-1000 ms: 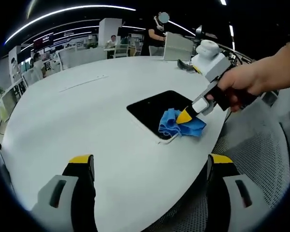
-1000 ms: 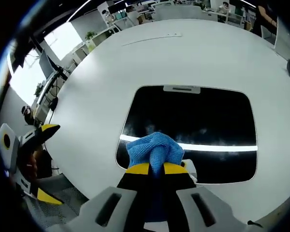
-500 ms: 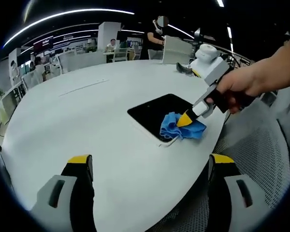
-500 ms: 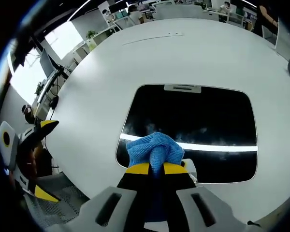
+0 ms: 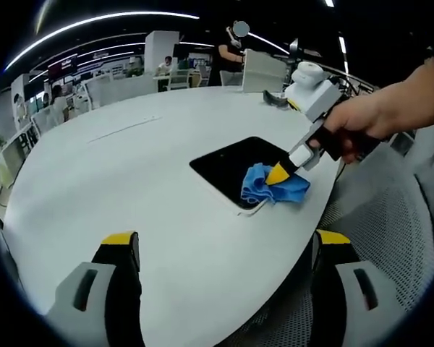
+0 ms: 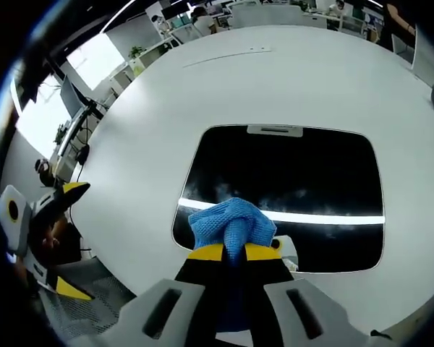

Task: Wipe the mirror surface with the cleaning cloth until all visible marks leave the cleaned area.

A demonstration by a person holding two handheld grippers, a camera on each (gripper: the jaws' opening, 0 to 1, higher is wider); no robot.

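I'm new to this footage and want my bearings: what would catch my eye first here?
First, the bright blue cleaning cloth, pinched in the shut right gripper and lying at the near edge of the mirror. The mirror itself stands out as a dark rounded slab on the big white table, with a ceiling light streaked across it and faint cloudy marks near the cloth. The left gripper hangs open over bare table.

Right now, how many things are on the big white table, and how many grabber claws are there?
Mirror: 1
Blue cleaning cloth: 1
Dark thing at the table's far edge, too small to tell: 1
Right gripper, pinching the cloth: 1
Left gripper, open: 1
Total: 5
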